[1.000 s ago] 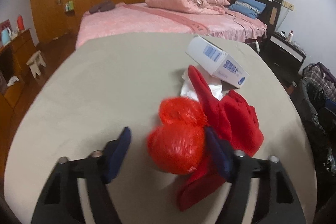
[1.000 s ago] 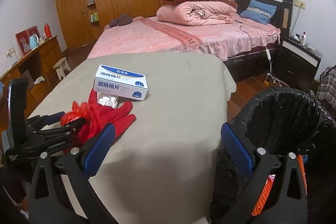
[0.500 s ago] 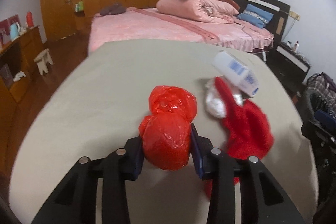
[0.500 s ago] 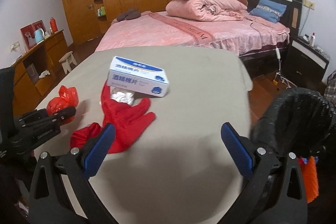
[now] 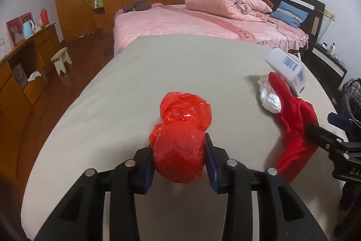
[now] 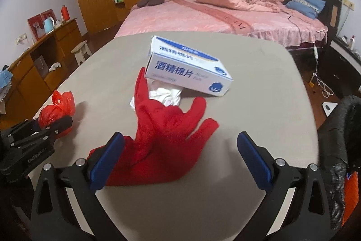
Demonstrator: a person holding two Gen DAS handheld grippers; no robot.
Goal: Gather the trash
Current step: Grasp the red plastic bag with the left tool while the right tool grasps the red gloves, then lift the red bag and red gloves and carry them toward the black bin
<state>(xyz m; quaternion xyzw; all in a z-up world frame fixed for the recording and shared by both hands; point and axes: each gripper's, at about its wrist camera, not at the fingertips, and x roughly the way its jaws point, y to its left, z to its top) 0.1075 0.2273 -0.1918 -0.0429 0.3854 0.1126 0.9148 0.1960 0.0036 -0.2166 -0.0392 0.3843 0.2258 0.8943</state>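
Left wrist: jaws clamp red bag [image 5: 178, 157]; right jaws wide, empty

On the table [image 6: 259, 87]: 1 red plastic bag [image 5: 181, 140], 1 red glove [image 6: 162, 128], 1 white box [image 6: 187, 69], 1 crumpled white tissue wad [image 6: 167, 94]. Beside it, 1 black-lined bin [image 6: 338, 132]. 2 grippers: left gripper [image 5: 179, 162], right gripper [image 6: 178, 159].

Left gripper [image 5: 179, 158] clamped, right gripper [image 6: 180, 150] agape
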